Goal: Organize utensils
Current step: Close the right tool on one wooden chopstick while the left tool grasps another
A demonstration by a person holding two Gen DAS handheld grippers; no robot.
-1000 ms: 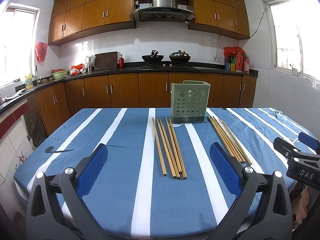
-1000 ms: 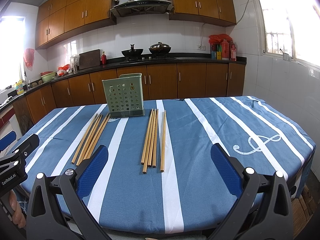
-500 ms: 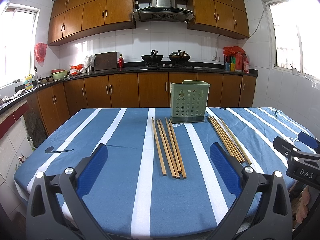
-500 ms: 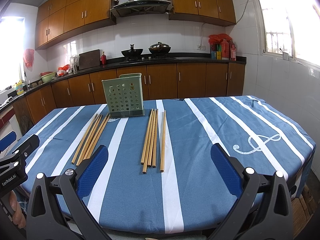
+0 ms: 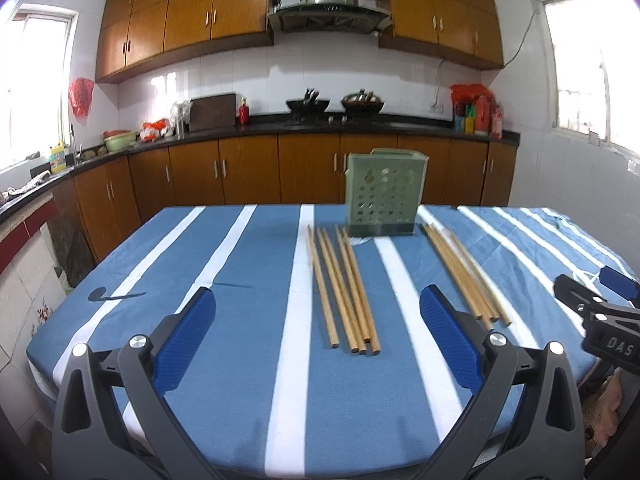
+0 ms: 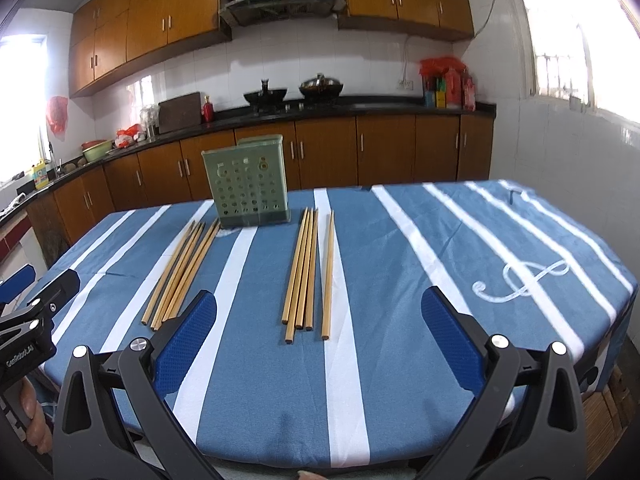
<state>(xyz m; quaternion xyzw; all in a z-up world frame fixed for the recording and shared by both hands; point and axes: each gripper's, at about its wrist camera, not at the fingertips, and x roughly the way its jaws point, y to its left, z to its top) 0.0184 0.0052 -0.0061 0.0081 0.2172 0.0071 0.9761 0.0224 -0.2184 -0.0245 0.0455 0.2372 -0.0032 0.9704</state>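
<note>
Left gripper point(image 5: 318, 328): you hold it low over the near edge of the tabletop point(image 5: 240, 360), jaws wide apart and gripping nothing.
Left chopsticks point(image 5: 343, 286): a loose bundle lies on the blue striped cloth ahead of your left gripper, running from near you toward the holder.
Utensil holder point(image 5: 384, 199): the green perforated box stands upright at the far middle of the tabletop, between the far ends of the two bundles.
Right chopsticks point(image 6: 308, 272): a second bundle lies just right of the holder, one stick slightly apart on a white stripe.
Right gripper point(image 6: 319, 326): you hold it above the near edge, jaws spread apart and gripping nothing, facing these sticks.
</note>
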